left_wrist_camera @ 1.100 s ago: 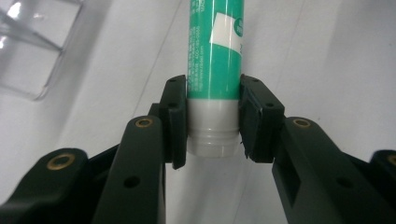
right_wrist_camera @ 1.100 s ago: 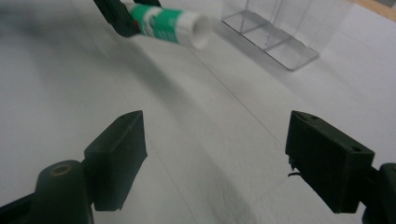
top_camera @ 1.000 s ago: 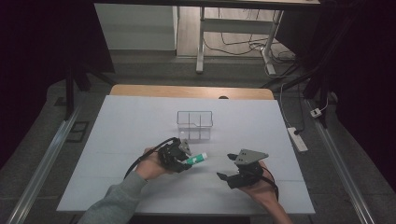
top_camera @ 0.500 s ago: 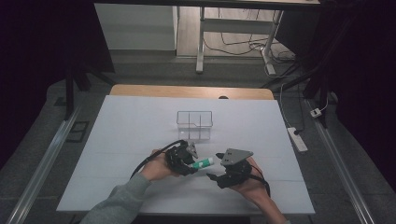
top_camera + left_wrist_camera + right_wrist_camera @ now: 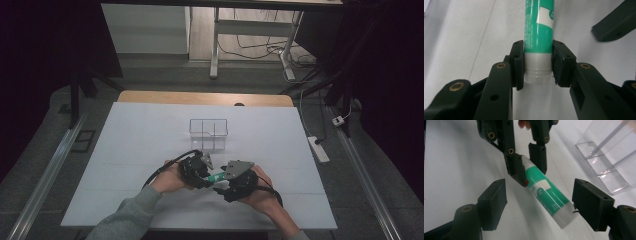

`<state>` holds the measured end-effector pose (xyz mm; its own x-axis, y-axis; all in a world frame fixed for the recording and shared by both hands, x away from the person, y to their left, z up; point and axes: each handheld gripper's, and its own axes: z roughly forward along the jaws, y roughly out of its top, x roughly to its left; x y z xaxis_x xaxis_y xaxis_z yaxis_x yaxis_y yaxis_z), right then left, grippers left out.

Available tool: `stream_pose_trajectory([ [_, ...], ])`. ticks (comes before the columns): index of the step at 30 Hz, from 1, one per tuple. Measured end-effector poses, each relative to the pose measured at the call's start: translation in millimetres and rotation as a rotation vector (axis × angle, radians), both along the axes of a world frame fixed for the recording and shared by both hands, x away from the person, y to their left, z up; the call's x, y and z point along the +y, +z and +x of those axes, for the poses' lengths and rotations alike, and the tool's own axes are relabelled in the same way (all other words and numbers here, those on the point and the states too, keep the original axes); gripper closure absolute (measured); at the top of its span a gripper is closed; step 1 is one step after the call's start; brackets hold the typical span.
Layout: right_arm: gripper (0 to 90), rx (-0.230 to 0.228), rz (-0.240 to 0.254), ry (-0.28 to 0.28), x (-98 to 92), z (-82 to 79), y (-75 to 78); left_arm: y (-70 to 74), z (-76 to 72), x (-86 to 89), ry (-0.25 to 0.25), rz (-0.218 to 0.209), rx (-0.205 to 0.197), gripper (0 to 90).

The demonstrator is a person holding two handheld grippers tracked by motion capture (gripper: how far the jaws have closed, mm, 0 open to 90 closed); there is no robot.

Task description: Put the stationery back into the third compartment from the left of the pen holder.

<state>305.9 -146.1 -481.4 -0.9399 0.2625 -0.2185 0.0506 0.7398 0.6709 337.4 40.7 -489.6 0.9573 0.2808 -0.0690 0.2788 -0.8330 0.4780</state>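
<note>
Gripping the grey end of a green-and-white tube, the left gripper is seen with its fingers clamped on it above the white worktop. The right gripper is held spread, 1 finger on each side of the tube's clear end, not touching. A clear box stands just beyond.

The high view was dim, its surroundings nearly black, and only the white tabletop caught even light. Both gripper views were brighter; the tube blurred toward its near end, and the box showed glare.
</note>
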Motion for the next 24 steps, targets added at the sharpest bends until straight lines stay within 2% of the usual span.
stream_pose_trajectory([
  [1,29.0,0.002,-0.009,0.005,2.2,0.0,-1.6,0.0,-0.4,-0.5,-0.004,0.001,0.009,64.4],
  [4,33.7,-0.01,-0.103,0.031,9.4,-0.1,-6.4,1.1,-0.7,-0.4,-0.021,-0.007,0.027,64.4],
  [6,39.7,-0.023,-0.139,0.052,11.6,-0.6,-8.7,1.9,-2.0,-1.0,-0.038,-0.012,0.042,64.4],
  [9,45.9,-0.035,-0.174,0.053,13.2,-2.5,-10.3,3.5,-3.6,-1.0,-0.055,-0.007,0.042,64.4],
  [12,55.8,-0.043,-0.213,0.064,14.0,-4.6,-12.6,7.2,-5.8,-0.4,-0.064,-0.03,0.052,64.4],
  [13,56.7,-0.065,-0.215,0.087,14.6,-2.8,-13.2,7.8,-5.8,-0.2,-0.067,-0.035,0.053,64.4],
  [17,60.5,-0.074,-0.236,0.107,16.9,-6.6,-14.1,9.0,-5.4,0.9,-0.094,-0.036,0.059,64.3],
  [18,61.7,-0.067,-0.234,0.115,17.6,-8.3,-14.8,9.2,-6.1,1.2,-0.09,-0.047,0.063,64.3],
  [19,62.8,-0.08,-0.237,0.131,17.7,-8.7,-14.6,9.8,-6.3,1.9,-0.091,-0.057,0.061,64.2],
  [21,64.6,-0.098,-0.234,0.142,16.3,-10.3,-13.0,11.7,-6.8,3.7,-0.102,-0.064,0.04,63.3],
  [23,65.3,-0.1,-0.217,0.141,14.7,-9.3,-12.0,14.1,-8.3,5.9,-0.101,-0.075,-0.003,60.8],
  [24,65.3,-0.1,-0.217,0.141,14.7,-9.3,-12.0,15.2,-9.3,6.9,-0.077,-0.104,-0.012,60.8],
])
